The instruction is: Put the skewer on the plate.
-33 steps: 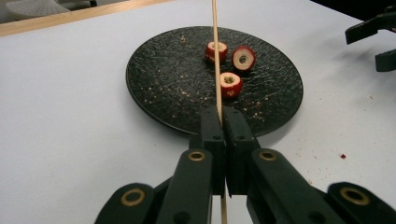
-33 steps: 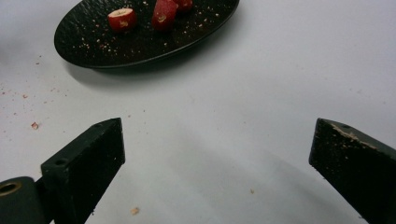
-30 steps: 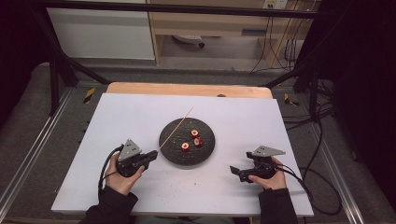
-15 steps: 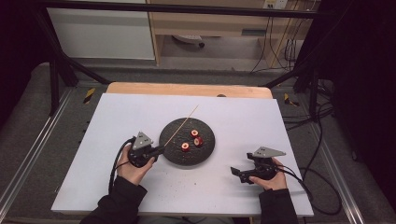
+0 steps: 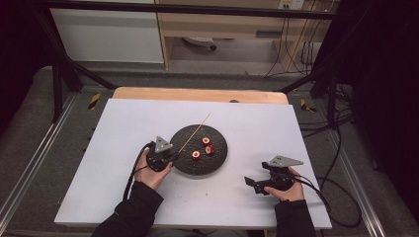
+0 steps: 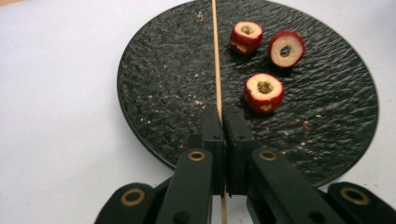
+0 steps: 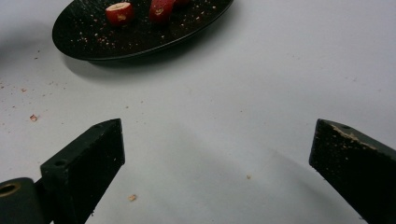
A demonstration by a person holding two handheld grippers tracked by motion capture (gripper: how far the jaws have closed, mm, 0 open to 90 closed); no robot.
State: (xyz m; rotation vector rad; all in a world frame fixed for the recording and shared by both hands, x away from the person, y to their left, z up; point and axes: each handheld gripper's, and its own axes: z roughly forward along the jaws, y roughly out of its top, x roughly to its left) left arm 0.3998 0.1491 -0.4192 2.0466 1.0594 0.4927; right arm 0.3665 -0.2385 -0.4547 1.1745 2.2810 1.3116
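A round black plate [image 5: 217, 160] [image 6: 154, 79] [image 7: 79, 44] sits mid-table with three cored red fruit pieces [image 5: 196, 155] [image 6: 264, 91] [image 7: 118, 12] on it. A thin wooden skewer [image 5: 195, 131] [image 6: 215, 56] lies slanted across the plate's left part, its far end past the rim. My left gripper [image 5: 168, 157] [image 6: 222, 122] is at the plate's near-left rim, jaws shut on the skewer's near end. My right gripper [image 5: 254, 184] [image 7: 219, 154] rests on the table to the right of the plate, jaws wide open and holding nothing.
The white table top [image 5: 123, 128] carries crumbs [image 7: 33, 117] near the plate. A wooden strip [image 5: 197, 95] runs along the far edge. Cables [image 5: 326, 195] trail off the right side, and metal rails [image 5: 29, 163] flank the table.
My left gripper moved right to the plate's rim and closed on the skewer's near end. The right gripper stayed put.
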